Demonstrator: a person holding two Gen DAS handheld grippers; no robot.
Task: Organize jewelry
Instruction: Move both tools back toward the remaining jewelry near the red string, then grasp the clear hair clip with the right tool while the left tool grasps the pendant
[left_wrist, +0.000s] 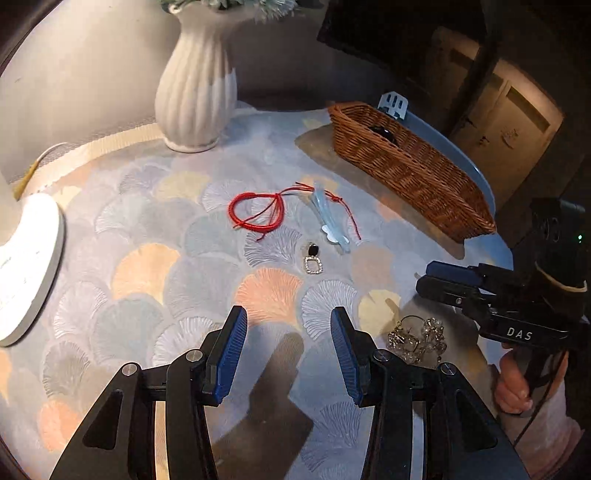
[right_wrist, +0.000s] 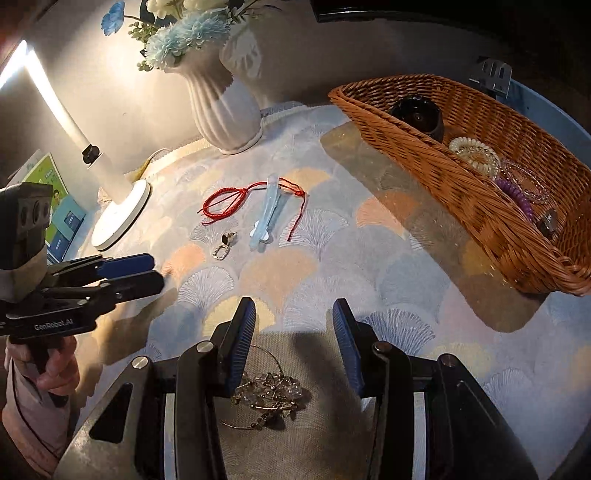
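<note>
The right gripper (right_wrist: 291, 321) is hovering with its jaws spread wide over the tangled gold-wire and clear-crystal earrings (right_wrist: 267, 397), seemingly because they lie nearest and are due next for the brown woven wicker basket (right_wrist: 436, 173) (beaded bracelets are already lying in it). The left gripper (left_wrist: 289, 326), likewise wide and holding nothing, is facing the red cord bracelet (left_wrist: 256, 212), the pale blue hair clip (left_wrist: 330, 221) and the small rhinestone-framed earring (left_wrist: 313, 260), all waiting loose on the scallop-patterned cloth (left_wrist: 155, 258).
</note>
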